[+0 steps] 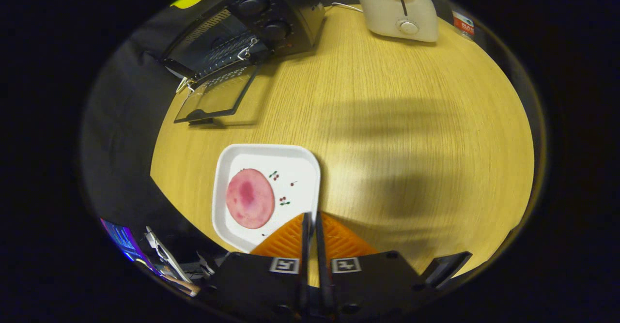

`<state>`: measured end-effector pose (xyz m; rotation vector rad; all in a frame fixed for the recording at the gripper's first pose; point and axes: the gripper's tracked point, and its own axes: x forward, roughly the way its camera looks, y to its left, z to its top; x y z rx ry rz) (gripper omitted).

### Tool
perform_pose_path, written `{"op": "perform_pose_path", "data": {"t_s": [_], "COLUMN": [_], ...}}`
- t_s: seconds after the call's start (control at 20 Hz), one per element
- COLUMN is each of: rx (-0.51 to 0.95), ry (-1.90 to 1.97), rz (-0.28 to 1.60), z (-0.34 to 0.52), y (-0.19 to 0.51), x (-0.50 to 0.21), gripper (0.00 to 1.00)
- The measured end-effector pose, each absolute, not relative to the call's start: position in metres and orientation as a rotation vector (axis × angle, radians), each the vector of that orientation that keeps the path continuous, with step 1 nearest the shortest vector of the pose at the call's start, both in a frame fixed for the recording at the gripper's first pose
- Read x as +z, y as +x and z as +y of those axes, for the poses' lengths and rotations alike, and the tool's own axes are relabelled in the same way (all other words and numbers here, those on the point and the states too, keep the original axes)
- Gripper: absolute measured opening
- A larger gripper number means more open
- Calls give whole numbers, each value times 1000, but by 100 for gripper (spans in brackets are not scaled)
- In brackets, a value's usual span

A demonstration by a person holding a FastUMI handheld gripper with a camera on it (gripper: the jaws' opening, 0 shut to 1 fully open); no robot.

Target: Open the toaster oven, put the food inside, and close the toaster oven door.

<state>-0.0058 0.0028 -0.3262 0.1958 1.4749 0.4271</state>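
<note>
A black toaster oven [271, 18] stands at the far left corner of the wooden table, well beyond the fingers. Its glass door [215, 95] hangs open, folded down toward the table, and a wire rack [220, 52] shows inside. A round pink slice of food [249, 198] lies on a white square plate [295, 161], just ahead and left of the fingers. My gripper [312, 216] is above the table with its fingers together. The tips overlap the plate's right rim in the view, and nothing shows between them.
A white pop-up toaster [397, 8] stands at the far right of the wooden table [411, 119], with a small red-labelled item [464, 23] beside it. The table's left edge runs near the plate. Clutter [160, 253] lies below that edge.
</note>
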Motion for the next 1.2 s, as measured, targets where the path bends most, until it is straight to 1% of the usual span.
{"op": "perform_pose_path", "data": {"t_s": [0.05,0.1,0.15,0.25,0.5,0.85,1.2], "rx": [423,423,424,435,454,489,451], "ry": [238,265,301,362,528,671,792], "rz": [1468,1472,1472,1478,1476,1392,1284], "z": [13,8,13,14,21,35,76], "y": [-7,-6,-4,-11,-20,-24,-24], "x": [-341,-327,-335,-329,-323,-294,-258], "gripper": [7,5,4,2,2,2,2]}}
